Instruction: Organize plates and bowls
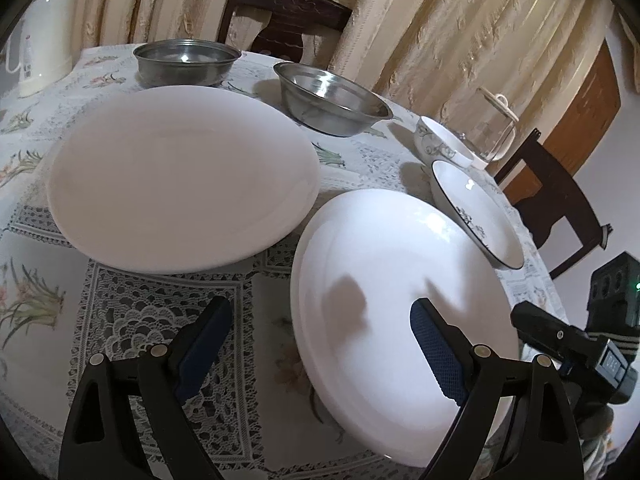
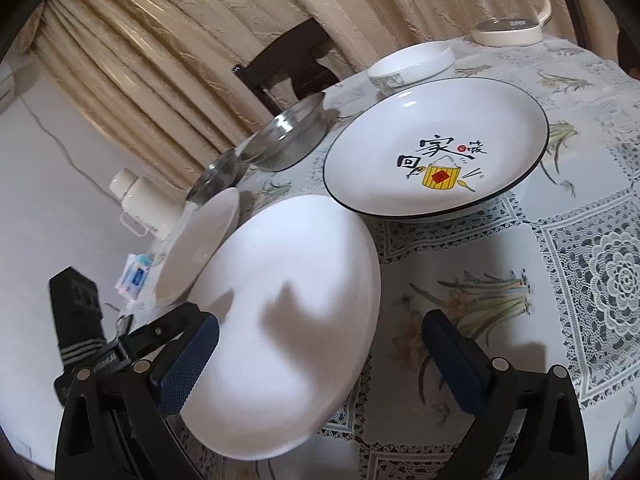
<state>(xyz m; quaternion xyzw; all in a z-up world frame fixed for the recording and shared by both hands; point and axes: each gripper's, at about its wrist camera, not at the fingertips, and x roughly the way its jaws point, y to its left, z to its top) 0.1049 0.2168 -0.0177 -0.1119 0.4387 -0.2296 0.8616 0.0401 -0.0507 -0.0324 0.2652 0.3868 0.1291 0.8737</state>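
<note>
— Tongs first: the left tongs point(image 1: 320, 340) stand wide apart with nothing between them, and the right tongs point(image 2: 320, 350) are just as wide and just as empty.

— What sits closest to them?

— The near white plate point(image 1: 400, 300). In the left wrist view it fills the lower right of the frame, its left rim falling between the two blue pads, the right pad point(image 1: 436, 356) hanging over its face. In the right wrist view the same plate point(image 2: 288, 320) takes up the lower centre, its right rim between the pads, the left pad point(image 2: 186, 360) over its edge. I cannot tell whether either pad touches it.

— So which hand is nearer?

— Both about equally, I judge; each straddles an opposite rim.

— Any long axis to line up with?

— None really. It is round and lies flat, face up on the worktop point(image 1: 160, 312), so only the rim matters, not a heading.

— And further out?

— A second white plate point(image 1: 180, 184) at centre left, just beside the first. Past it, two steel bowls point(image 1: 188, 60) in the upper part of the frame. The printed plate point(image 2: 436, 148) lies at upper right in the right wrist view, its rim meeting the near plate's, with a small white bowl point(image 2: 412, 66) beyond.
</note>
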